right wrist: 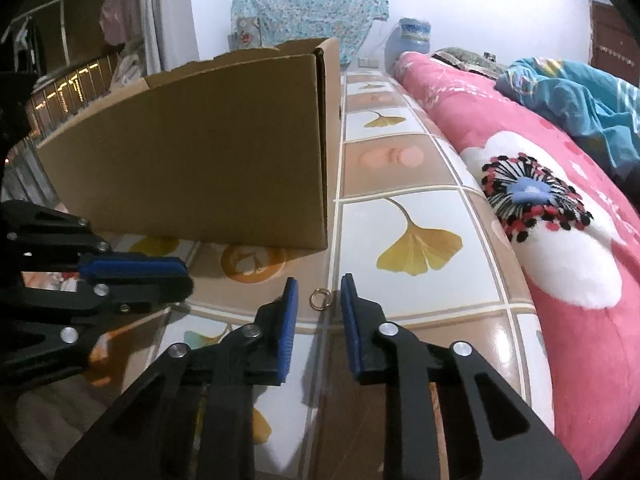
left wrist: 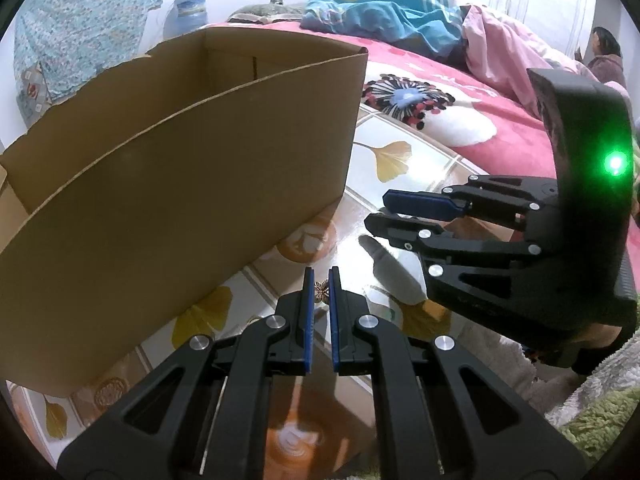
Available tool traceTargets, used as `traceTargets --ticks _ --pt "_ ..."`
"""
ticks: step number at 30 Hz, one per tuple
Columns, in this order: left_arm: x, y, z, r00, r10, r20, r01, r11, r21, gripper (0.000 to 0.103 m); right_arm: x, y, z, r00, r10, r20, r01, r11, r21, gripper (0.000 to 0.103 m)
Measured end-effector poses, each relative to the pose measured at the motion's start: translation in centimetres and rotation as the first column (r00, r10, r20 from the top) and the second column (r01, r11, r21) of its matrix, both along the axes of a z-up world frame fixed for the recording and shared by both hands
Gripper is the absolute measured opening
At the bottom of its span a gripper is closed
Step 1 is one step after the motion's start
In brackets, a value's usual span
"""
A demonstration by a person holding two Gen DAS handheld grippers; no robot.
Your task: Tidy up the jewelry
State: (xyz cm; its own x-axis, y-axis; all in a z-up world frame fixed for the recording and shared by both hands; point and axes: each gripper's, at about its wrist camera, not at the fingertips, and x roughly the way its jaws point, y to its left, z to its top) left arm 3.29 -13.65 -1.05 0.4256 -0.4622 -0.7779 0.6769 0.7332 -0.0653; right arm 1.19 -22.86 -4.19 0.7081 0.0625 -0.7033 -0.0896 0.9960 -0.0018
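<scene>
A small gold ring (right wrist: 319,299) lies on the tiled floor (right wrist: 400,208), in front of a tall open cardboard box (right wrist: 200,160). My right gripper (right wrist: 319,278) is open and angled down, its blue pads either side of the ring and touching nothing. From the left wrist view the right gripper (left wrist: 376,212) reaches in from the right, beside the box (left wrist: 180,160). My left gripper (left wrist: 321,278) is shut to a narrow slit. A tiny brown flower-shaped piece (left wrist: 321,292) shows in that slit; whether it is pinched or lying on the floor I cannot tell. The left gripper (right wrist: 188,280) also shows at the left edge.
A bed with a pink flowered blanket (right wrist: 560,248) borders the floor on the right, with a blue quilt (left wrist: 384,12) on it. A person (left wrist: 606,52) is at the far side of the bed. A green fluffy rug (left wrist: 600,432) lies near me. A large water bottle (right wrist: 412,40) stands by the wall.
</scene>
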Motion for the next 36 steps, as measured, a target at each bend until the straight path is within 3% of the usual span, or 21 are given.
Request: traceTargets --ticks 6,9,12,25,36 --pt "0.0 0.4 0.1 1.0 -0.001 0.002 0.001 1.0 -0.015 0.006 0.3 0.4 -0.1 1.0 -0.011 -0.01 0.011 1.0 -0.026 0.02" --pt "0.1 0.7 0.3 1.0 0.003 0.006 -0.003 1.0 -0.03 0.006 0.7 0.5 0.0 0.999 -0.023 -0.029 0.021 0.999 -0.038 0.011" --pt "0.1 1.0 0.6 1.0 0.007 0.012 -0.006 0.999 -0.036 0.006 0.9 0.5 0.1 0.999 -0.024 -0.043 0.022 0.999 -0.041 0.011" --pt "-0.8 1.4 1.8 0.998 0.009 0.057 -0.008 1.0 -0.027 0.006 -0.4 -0.7 0.4 0.998 -0.05 -0.035 0.053 0.996 0.072 0.011" --pt "-2.4 2.4 5.4 0.992 0.003 0.123 0.008 0.996 -0.086 0.006 -3.4 -1.9 3.7 0.997 -0.059 0.046 0.053 0.99 0.13 0.011"
